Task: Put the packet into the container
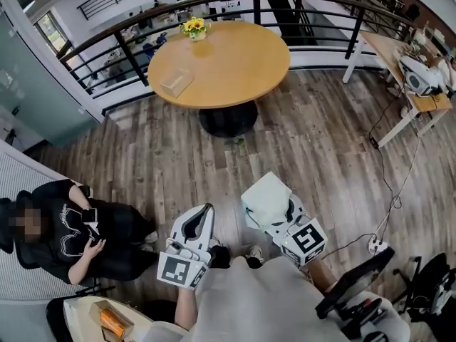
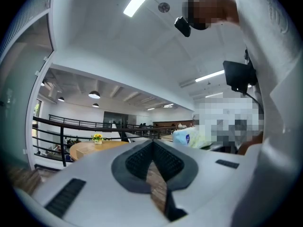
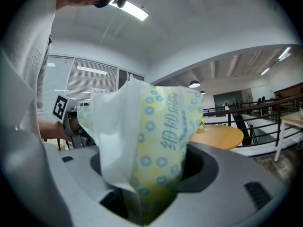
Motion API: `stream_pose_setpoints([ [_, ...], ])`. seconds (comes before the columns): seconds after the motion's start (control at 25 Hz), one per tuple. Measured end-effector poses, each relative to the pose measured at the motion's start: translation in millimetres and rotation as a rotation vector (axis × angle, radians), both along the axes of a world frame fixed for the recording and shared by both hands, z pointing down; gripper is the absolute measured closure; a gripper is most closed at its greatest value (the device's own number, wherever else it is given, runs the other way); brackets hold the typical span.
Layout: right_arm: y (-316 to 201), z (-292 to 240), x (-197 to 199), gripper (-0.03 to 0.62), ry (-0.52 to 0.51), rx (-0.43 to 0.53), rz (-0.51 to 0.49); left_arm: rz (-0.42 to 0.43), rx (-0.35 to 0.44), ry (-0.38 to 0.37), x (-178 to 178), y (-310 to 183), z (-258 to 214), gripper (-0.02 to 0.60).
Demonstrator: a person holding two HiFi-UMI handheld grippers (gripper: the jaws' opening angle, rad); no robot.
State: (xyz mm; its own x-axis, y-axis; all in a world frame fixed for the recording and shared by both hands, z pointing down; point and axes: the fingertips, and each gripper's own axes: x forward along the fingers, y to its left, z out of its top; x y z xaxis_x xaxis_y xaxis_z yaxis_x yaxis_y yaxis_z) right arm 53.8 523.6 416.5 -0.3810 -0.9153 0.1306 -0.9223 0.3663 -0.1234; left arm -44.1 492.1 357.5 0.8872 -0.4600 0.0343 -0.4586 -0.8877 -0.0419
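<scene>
Nearest, the right gripper (image 3: 147,186) pinches the packet (image 3: 158,136) by its lower end, probably for carrying; the packet's blue script is unreadable. The left gripper (image 2: 154,161) is pressed together and empty. Far ahead, the round table (image 1: 235,63) bears a box (image 1: 177,82), possibly the container.

round table (image 1: 239,63), flowers (image 1: 193,27), flat box (image 1: 177,82)
</scene>
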Motion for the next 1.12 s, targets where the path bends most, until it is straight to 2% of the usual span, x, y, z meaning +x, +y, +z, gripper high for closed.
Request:
stream_pose_setpoints([
  [0.2,-17,5,-1,0.298,-0.010,-0.010,-0.020,-0.016,0.002,-0.007,2,-16,2,0.577],
  [0.4,-51,9,-5,0.298,-0.014,-0.021,-0.050,-0.038,-0.015,0.012,3,-53,7,0.577],
  [0.76,-168,-3,1,0.298,0.029,-0.051,-0.061,-0.094,0.006,0.044,-4,-181,-6,0.577],
  [0.96,-234,-20,-16,0.298,0.024,-0.040,-0.086,-0.122,0.004,0.055,-29,-253,-20,0.577],
  [1.12,-268,-21,-27,0.298,0.036,-0.055,-0.104,-0.126,0.002,0.086,-35,-287,-24,0.577],
])
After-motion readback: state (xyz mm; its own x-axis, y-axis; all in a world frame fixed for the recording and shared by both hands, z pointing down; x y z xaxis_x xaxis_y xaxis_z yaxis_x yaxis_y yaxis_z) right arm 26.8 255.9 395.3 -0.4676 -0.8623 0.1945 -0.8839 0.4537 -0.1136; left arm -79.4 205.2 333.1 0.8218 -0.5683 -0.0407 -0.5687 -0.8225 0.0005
